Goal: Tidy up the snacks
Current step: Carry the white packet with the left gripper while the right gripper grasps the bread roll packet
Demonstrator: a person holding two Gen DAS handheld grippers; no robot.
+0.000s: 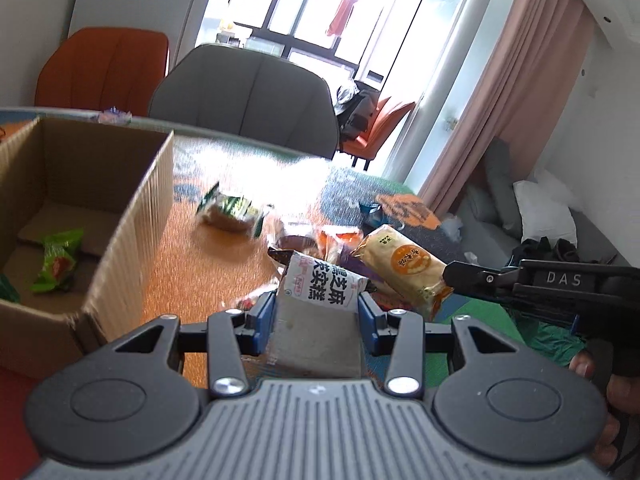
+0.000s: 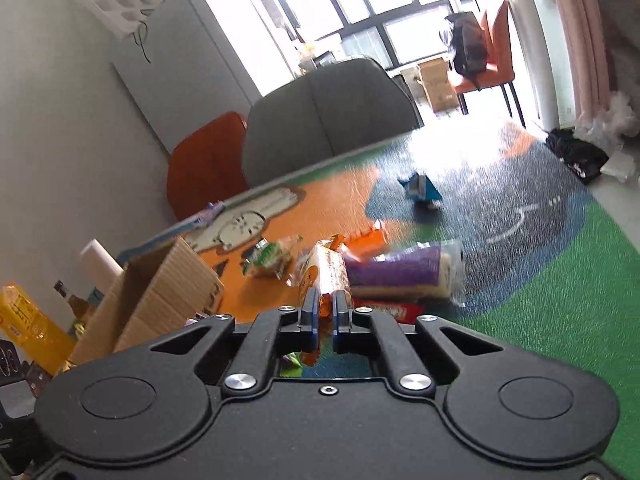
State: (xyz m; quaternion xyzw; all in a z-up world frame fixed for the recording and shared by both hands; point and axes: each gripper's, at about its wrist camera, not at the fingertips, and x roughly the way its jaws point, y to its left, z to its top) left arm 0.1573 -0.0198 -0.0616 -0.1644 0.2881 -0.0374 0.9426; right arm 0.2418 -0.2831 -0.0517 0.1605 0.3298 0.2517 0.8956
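Note:
In the left wrist view my left gripper (image 1: 318,314) is shut on a grey-and-white snack packet (image 1: 320,284) with black lettering, held lifted above the table mat. To its right, my right gripper (image 1: 450,276) grips the end of a yellow-orange snack packet (image 1: 400,262). The right wrist view shows that gripper (image 2: 326,310) shut on the crimped end of the same yellow packet (image 2: 324,268). A cardboard box (image 1: 132,216) stands open at the left, with a green packet (image 1: 56,262) inside. Loose on the mat lie a purple packet (image 2: 400,272), a red packet (image 2: 384,311) and a green-white packet (image 2: 268,260).
A blue packet (image 2: 420,190) lies farther out on the mat. A grey chair (image 2: 328,120) and an orange chair (image 2: 204,164) stand behind the table. A yellow box (image 2: 28,320) and a bottle (image 2: 72,300) sit left of the cardboard box (image 2: 160,292). A person's hand (image 1: 616,392) holds the right gripper.

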